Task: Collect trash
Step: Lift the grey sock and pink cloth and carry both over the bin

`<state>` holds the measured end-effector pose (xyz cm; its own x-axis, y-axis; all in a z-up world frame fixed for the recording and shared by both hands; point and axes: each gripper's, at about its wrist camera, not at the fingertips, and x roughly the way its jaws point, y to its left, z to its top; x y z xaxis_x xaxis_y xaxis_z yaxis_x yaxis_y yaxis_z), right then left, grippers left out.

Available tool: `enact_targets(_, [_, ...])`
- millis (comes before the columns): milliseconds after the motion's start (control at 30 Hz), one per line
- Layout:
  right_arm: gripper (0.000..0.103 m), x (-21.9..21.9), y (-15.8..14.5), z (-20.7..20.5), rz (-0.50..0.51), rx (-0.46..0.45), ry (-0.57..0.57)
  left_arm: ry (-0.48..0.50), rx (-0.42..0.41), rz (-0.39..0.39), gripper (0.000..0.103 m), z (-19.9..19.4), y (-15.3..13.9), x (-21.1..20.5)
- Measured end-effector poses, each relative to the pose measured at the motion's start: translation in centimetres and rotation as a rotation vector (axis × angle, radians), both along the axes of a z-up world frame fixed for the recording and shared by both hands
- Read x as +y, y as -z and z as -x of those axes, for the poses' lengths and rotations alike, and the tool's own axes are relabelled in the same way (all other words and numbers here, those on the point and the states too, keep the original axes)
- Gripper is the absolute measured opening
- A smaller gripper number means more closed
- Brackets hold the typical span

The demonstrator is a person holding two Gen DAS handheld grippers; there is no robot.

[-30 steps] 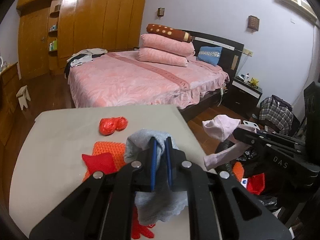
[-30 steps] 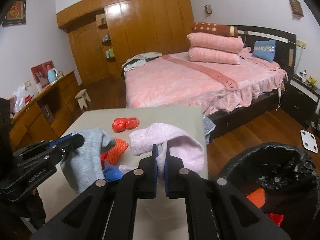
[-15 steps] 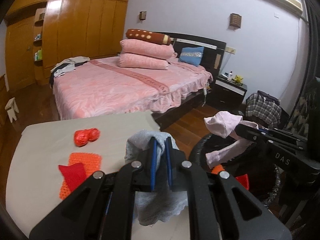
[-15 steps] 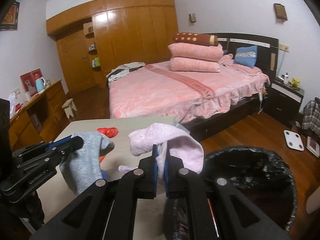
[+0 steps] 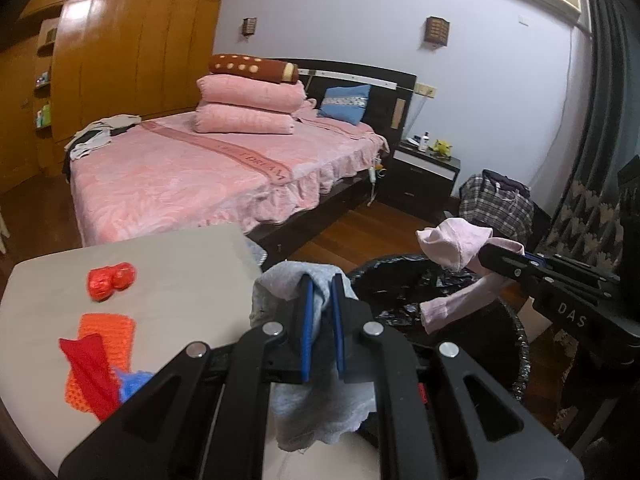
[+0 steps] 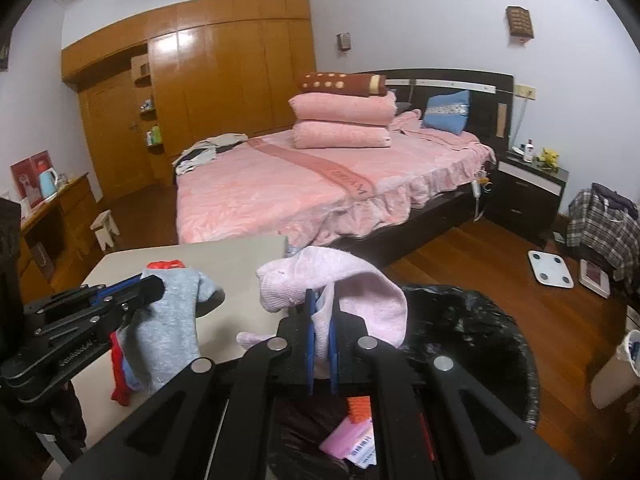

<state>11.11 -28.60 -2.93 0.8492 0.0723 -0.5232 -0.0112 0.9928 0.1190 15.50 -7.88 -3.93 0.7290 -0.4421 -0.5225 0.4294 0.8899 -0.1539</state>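
Two soft socks, both in hand. Left gripper [image 5: 320, 320] clamped on grey sock [image 5: 316, 396], low centre of frame, hanging limp at table [image 5: 180, 264] edge. Right gripper [image 6: 320, 344] pinched tight on pink sock [image 6: 360, 292], centre frame, draped over black-lined bin [image 6: 480, 320] rim. Light, floppy, not fragile, probably prone to snagging; best gripped mid-fold, as now. More red scraps [image 5: 112, 280] on table, left.

Table [image 5: 168, 264] left, bin [image 6: 480, 320] right of it, bed [image 6: 280, 196] behind both. Left gripper [image 5: 320, 320] at table edge; right gripper [image 6: 320, 332] over bin, paper scraps, probably, inside.
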Motion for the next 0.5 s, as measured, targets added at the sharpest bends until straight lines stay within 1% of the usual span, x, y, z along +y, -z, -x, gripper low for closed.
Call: enact_targets(500, [0.006,-5.6,1.3,1.5,0.019,0.030,0.122,0.118,0.013,-0.007,0.008,-1.2,1.7,-7.6])
